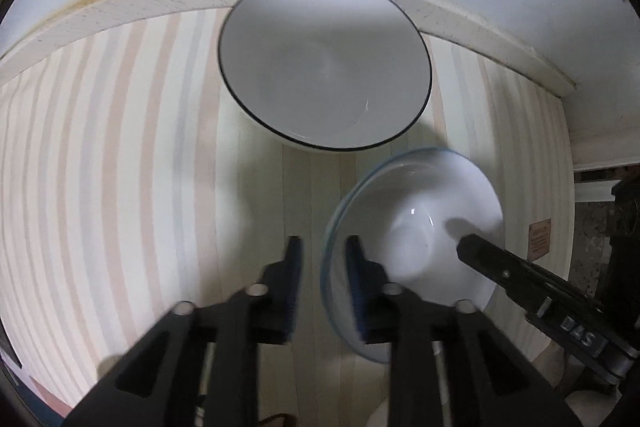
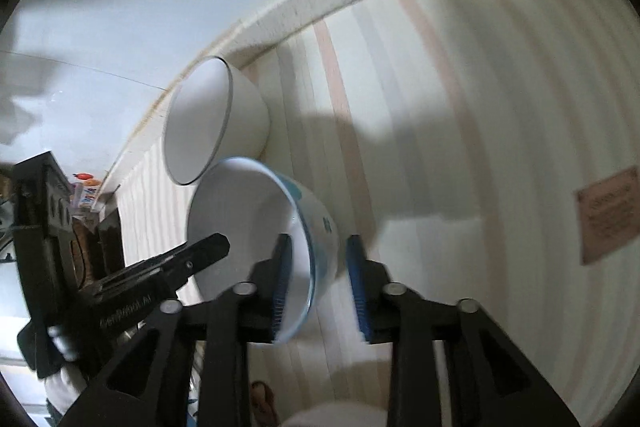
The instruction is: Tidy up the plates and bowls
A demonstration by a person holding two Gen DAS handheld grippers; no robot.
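The right gripper (image 2: 320, 287) has its fingers straddling the blue-rimmed bowl (image 2: 256, 227) rim at frame centre, grip uncertain. The left gripper (image 1: 322, 287) is unclenched. Nesting into the black-rimmed bowl (image 1: 324, 63) remains.

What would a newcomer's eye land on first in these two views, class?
First, the blue-rimmed bowl tilted in mid-air, its rim between the fingers of the right hand-held gripper. Behind it, a larger white bowl with a dark rim stands on the striped tabletop near the wall. The left hand-held gripper hangs open beside the lifted bowl.
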